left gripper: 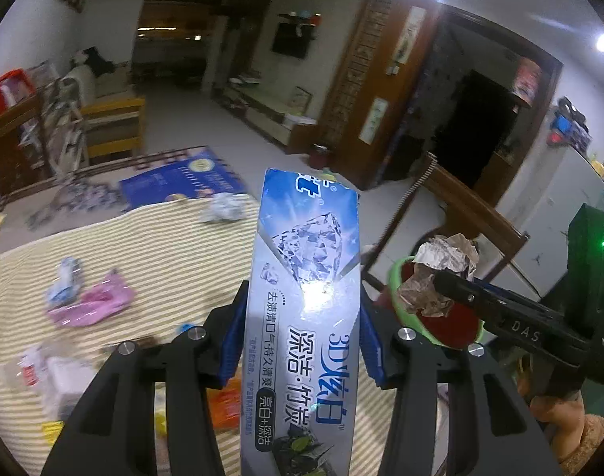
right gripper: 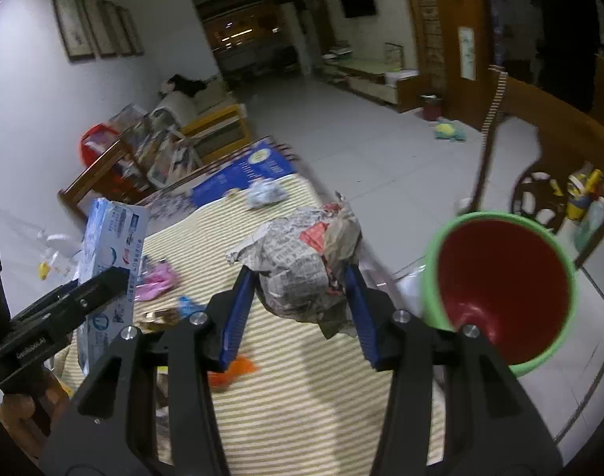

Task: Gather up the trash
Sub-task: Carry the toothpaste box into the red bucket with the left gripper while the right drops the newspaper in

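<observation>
Left hand-held gripper (left gripper: 302,341) clamped on a toothpaste box (left gripper: 305,309); right hand-held gripper (right gripper: 302,301) clamped on a crumpled newspaper ball (right gripper: 302,261), both raised above the striped tabletop (right gripper: 302,396), near a green-rimmed bin (right gripper: 500,285). Risk: paper's loose, w/ edges overhanging, so could slip out short of the bin.

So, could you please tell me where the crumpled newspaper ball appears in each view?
Left wrist: crumpled newspaper ball at right, held in the right tongs.
Right wrist: centre, between the blue pads.
Shared landmark: green-rimmed red bucket, just beyond the ball.
</observation>
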